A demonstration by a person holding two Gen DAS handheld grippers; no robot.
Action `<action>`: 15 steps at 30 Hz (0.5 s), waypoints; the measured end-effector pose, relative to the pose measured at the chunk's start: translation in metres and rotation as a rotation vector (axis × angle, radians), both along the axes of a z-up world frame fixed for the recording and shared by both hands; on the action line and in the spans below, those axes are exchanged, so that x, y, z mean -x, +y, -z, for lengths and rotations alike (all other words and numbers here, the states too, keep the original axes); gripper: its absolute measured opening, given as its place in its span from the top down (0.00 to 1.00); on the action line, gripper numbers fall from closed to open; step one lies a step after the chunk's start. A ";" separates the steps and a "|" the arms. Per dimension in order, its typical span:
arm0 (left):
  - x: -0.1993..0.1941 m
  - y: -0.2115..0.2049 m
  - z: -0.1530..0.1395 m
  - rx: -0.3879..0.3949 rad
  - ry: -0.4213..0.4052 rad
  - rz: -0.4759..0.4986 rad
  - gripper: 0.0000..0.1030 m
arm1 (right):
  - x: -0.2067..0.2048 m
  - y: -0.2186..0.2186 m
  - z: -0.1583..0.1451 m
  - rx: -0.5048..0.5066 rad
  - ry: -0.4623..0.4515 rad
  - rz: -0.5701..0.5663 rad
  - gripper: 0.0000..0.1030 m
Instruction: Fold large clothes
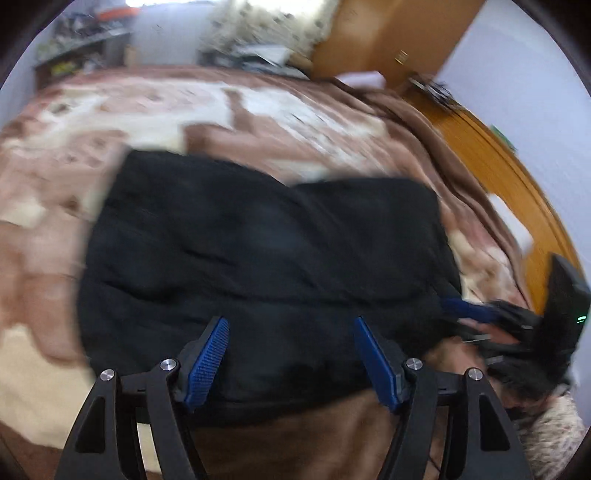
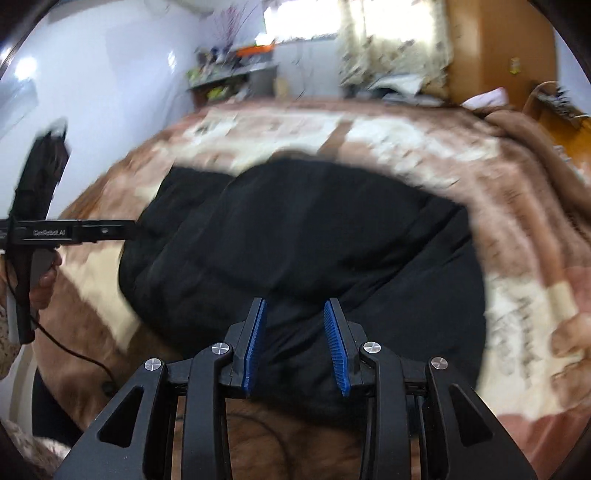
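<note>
A large black garment (image 1: 258, 266) lies folded in a thick rectangle on the bed; it also shows in the right wrist view (image 2: 314, 240). My left gripper (image 1: 291, 325) is open, its blue pads wide apart above the garment's near edge, holding nothing. It appears from the side in the right wrist view (image 2: 122, 227) at the garment's left edge. My right gripper (image 2: 295, 308) is open with a narrower gap over the garment's near edge, empty. In the left wrist view the right gripper (image 1: 461, 308) is blurred at the garment's right edge.
A brown and cream patterned blanket (image 1: 184, 110) covers the bed. A wooden headboard (image 1: 491, 166) curves along the right. A wooden wardrobe (image 1: 388, 33), a curtained window and a cluttered shelf (image 2: 229, 77) stand beyond the bed. A black cable (image 2: 74, 350) hangs at the left.
</note>
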State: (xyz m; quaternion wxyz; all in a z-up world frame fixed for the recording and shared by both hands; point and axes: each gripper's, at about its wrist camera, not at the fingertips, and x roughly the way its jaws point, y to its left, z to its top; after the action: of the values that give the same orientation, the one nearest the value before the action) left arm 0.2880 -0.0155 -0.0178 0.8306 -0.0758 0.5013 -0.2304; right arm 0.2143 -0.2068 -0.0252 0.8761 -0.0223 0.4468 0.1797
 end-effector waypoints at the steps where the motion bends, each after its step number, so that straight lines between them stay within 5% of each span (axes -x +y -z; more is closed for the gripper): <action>1: 0.001 -0.011 0.007 -0.008 0.019 0.011 0.32 | -0.004 0.007 0.009 0.014 0.004 0.006 0.68; 7: -0.020 -0.050 0.031 -0.073 0.003 0.016 0.32 | -0.044 0.014 0.034 -0.017 0.060 0.073 0.68; 15: -0.083 -0.043 0.050 -0.191 -0.031 -0.052 0.32 | -0.103 0.004 0.048 -0.044 0.114 0.125 0.68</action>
State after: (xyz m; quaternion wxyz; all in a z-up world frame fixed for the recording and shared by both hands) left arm 0.3709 -0.0580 -0.0681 0.8472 -0.0055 0.5062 -0.1612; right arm 0.3170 -0.2033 -0.0735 0.8591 0.0351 0.4922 0.1355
